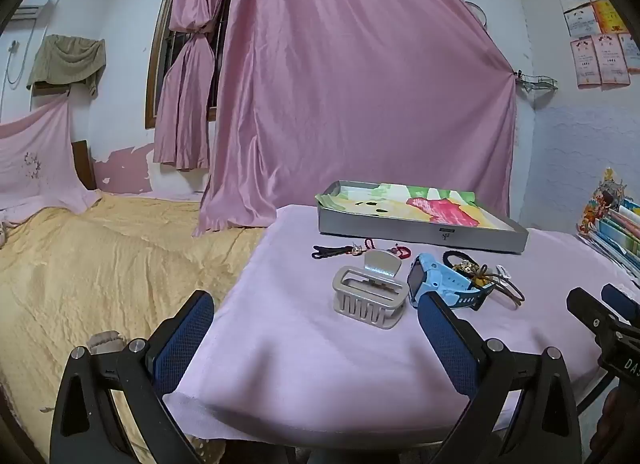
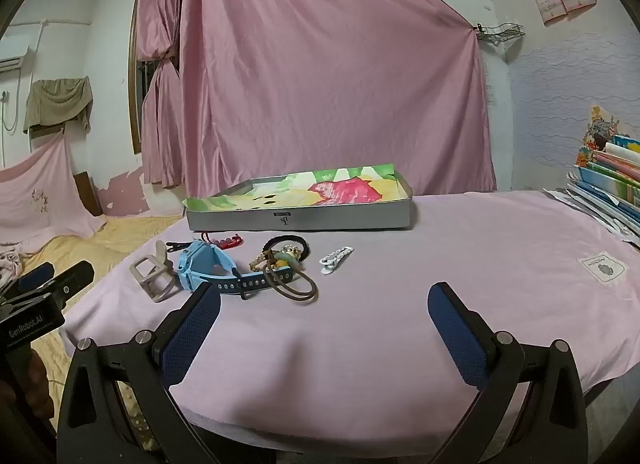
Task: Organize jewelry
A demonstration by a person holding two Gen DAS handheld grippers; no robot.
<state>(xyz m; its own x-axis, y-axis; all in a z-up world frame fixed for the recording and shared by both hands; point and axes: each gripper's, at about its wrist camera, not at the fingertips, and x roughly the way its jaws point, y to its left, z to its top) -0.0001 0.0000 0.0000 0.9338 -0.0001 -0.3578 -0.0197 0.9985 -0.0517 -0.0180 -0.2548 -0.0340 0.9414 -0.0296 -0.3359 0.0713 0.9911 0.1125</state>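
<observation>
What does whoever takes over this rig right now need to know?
Left gripper: jaws open, empty, short of the hair claw.
Right gripper: jaws open, empty.
On the pink cloth, loose: hair claw, blue watch, hair ties, white clip, red bracelet, black clip.
Tray behind them holds only its printed liner.
Done: nothing.
Left: move every piece into the tray.

bare cloth point(image 2: 360, 324) ahead, accessories point(image 2: 224, 268) beyond
</observation>
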